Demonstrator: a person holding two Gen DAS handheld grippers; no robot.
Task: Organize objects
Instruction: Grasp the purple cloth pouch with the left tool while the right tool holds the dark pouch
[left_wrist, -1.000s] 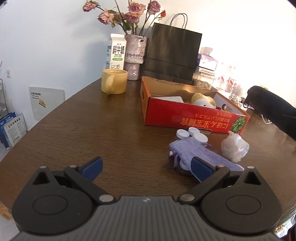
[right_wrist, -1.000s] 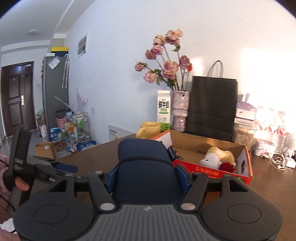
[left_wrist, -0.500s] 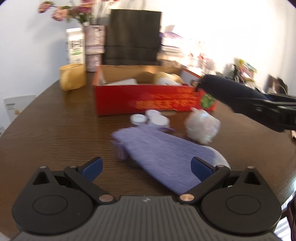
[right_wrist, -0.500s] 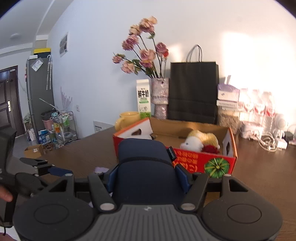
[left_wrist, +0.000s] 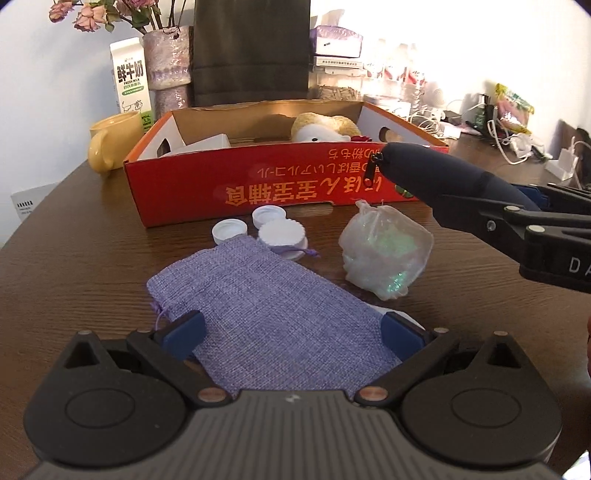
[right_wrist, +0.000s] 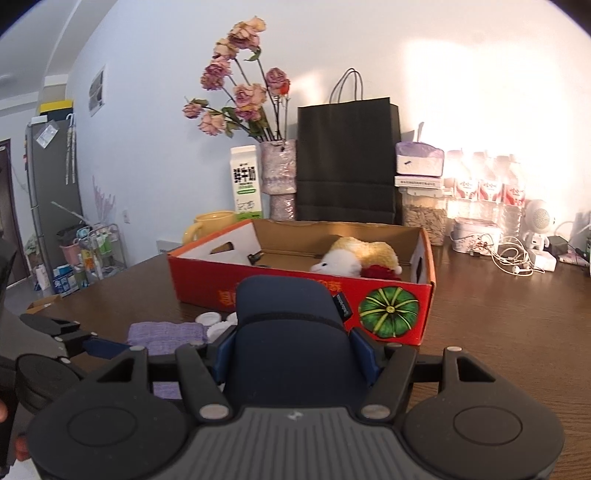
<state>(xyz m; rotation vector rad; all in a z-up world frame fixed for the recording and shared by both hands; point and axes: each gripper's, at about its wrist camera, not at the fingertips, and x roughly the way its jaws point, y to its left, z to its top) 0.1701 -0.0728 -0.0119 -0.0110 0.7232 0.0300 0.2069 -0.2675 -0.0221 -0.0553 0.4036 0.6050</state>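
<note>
Worktop (left_wrist: 66, 229), dark brown wood grain, round-edged, carrying the items to be organized.

Item: red open-topped cardboard box (left_wrist: 280, 184), printed front wall, standing mid-worktop; holds a white-and-yellow plush toy (left_wrist: 325, 129) and a white carton piece.

Item: lilac woven drawstring pouch (left_wrist: 266, 317), lying flat on the worktop in front of the box, its near end between the blue pads of the left tongs (left_wrist: 291, 332). Left tongs spread wide, straddling the pouch; pads appear not to press on it.

Item: dark navy zippered soft case (right_wrist: 291, 339), clamped at mid-width in the right tongs (right_wrist: 295, 350), carried above the worktop with its zip end reaching toward the box front.

Items loose: three white plastic caps (left_wrist: 266, 229) just beside the pouch's far end; translucent gauze bag with green contents (left_wrist: 384, 251) near the box.

Step in hand, by judgement: case in transit to the box; pouch being lined up for pickup.

Next move calls for: lifting the case over the box wall before release; closing the left tongs squarely on the limp pouch, which may sag.
</note>
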